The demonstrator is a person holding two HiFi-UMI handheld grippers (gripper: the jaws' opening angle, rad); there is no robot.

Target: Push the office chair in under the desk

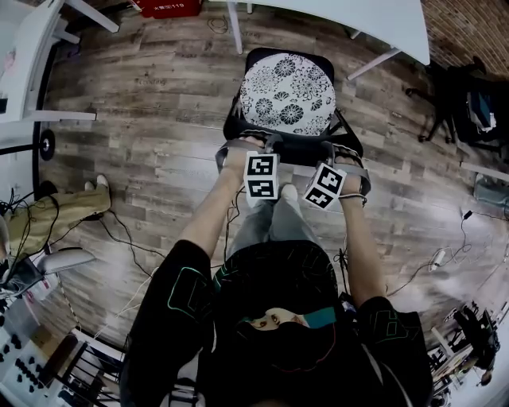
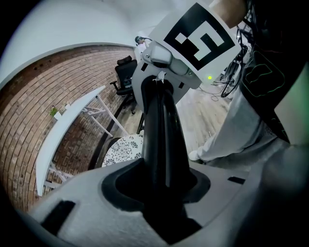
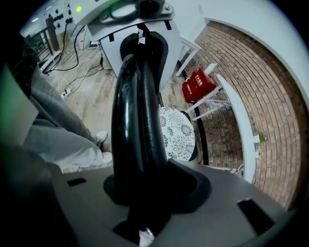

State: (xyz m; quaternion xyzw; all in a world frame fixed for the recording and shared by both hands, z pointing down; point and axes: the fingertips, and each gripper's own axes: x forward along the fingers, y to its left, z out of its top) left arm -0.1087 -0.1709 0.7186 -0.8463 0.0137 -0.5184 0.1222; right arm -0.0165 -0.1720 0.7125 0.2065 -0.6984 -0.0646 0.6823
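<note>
- In the head view the chair [image 1: 286, 91] is seen standing on the floor [image 1: 159, 103], just short of the surface [image 1: 374, 20] and not under it.
- There the left gripper [image 1: 248, 145] and right gripper [image 1: 338, 153] are set at the top of its back, but the grip itself is hidden.
- Only in the gripper views is the grip shown: each gripper's fingers are clamped on the black back rail [image 2: 161, 125].

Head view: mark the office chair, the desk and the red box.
office chair [image 1: 286, 94], head view, on the floral seat cushion.
desk [image 1: 350, 16], head view, on the white top.
red box [image 1: 169, 7], head view, on its visible face.
</note>
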